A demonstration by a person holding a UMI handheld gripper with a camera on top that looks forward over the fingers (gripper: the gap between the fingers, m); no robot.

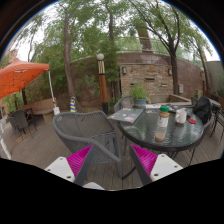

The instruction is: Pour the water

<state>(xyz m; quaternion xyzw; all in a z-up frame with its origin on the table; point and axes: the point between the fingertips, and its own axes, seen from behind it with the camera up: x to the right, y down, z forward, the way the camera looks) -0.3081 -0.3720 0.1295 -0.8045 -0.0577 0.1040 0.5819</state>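
Note:
My gripper (pixel 112 166) is open and empty, its two magenta pads (pixel 79 158) spread wide apart. It is held above the patio floor, well short of the table. A bottle with a green cap (pixel 163 123) stands upright on the glass table (pixel 135 117), beyond the fingers and to the right. A small pale cup (pixel 181 116) stands just right of the bottle. A grey wicker chair (pixel 92 132) stands between my fingers and the table.
An orange umbrella (pixel 20 75) and dark chairs (pixel 20 120) are far left. A potted plant (pixel 138 95) sits on the table's far side. A lamp post (pixel 103 85) and stone wall (pixel 150 75) stand behind. A dark chair (pixel 204 108) is at the right.

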